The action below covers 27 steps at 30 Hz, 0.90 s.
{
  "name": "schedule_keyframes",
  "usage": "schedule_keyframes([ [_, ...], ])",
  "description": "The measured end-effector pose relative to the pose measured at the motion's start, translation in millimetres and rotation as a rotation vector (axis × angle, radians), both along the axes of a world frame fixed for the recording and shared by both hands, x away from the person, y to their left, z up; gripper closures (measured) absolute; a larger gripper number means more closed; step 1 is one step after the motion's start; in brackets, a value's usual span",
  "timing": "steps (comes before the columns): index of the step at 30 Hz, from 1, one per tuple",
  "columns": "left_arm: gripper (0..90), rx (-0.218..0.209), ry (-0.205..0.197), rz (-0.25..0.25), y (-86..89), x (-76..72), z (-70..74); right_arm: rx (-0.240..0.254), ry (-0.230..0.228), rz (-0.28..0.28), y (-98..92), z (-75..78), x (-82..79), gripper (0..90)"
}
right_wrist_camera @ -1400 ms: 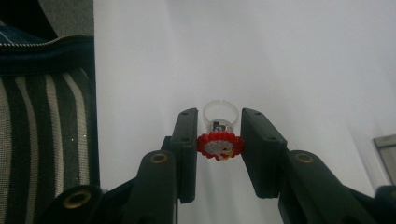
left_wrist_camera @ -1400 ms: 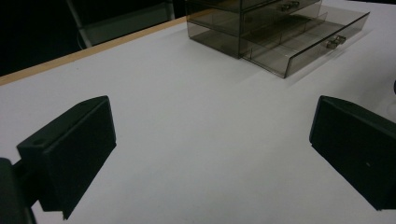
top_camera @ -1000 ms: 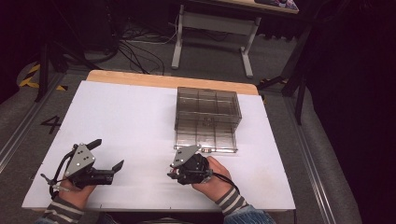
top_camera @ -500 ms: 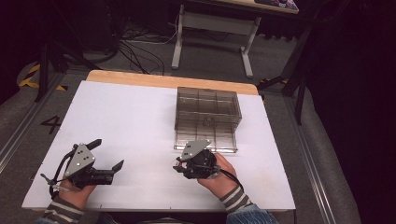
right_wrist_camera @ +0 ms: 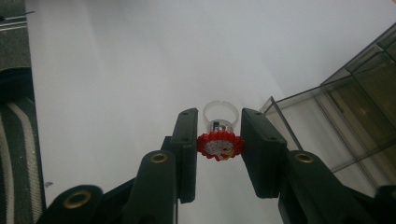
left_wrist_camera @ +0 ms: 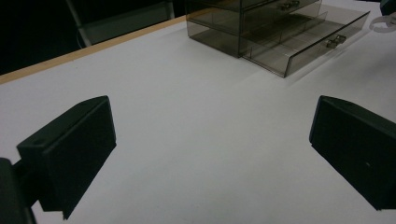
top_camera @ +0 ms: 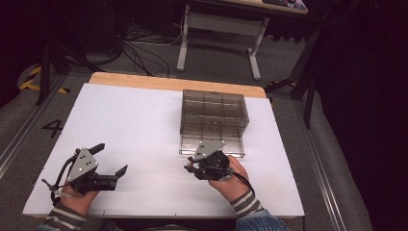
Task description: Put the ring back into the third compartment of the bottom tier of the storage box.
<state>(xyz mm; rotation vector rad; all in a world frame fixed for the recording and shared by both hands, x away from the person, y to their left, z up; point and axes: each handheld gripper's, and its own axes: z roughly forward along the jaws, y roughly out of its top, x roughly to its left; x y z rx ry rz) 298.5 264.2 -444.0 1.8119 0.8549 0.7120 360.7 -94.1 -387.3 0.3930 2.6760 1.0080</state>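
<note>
R. gripper (right_wrist_camera: pixel 217 149) pinches a toy ring (right_wrist_camera: pixel 219 140) (red flower top, clear band) between nearly closed jaws, held just off the near-left corner of the open bottom drawer (top_camera: pixel 211 142) of the smoky drawer box (top_camera: pixel 214 108); presumably for stowing it inside; L. gripper (top_camera: pixel 111 161) rests at near left on white table (top_camera: pixel 144 120), jaws wide, empty, prob. parked out of the way.

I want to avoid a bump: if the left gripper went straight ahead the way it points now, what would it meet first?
Bare white table first; the left gripper is open and empty. Farther on, probably the smoky drawer box's open lower drawer, though depth is unclear.
</note>
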Motion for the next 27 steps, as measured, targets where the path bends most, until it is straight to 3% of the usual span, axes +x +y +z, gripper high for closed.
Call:
schedule_keyframes([
  [14,1.2,-0.003,0.001,0.002,-0.4,-0.2,-0.2,0.014,-0.005,-0.109,-18.6,2.9,11.9,67.7],
  [27,1.2,-0.002,0.001,0.002,-0.3,-0.2,-0.2,0.034,-0.006,-0.246,-38.9,1.4,25.7,67.7],
])
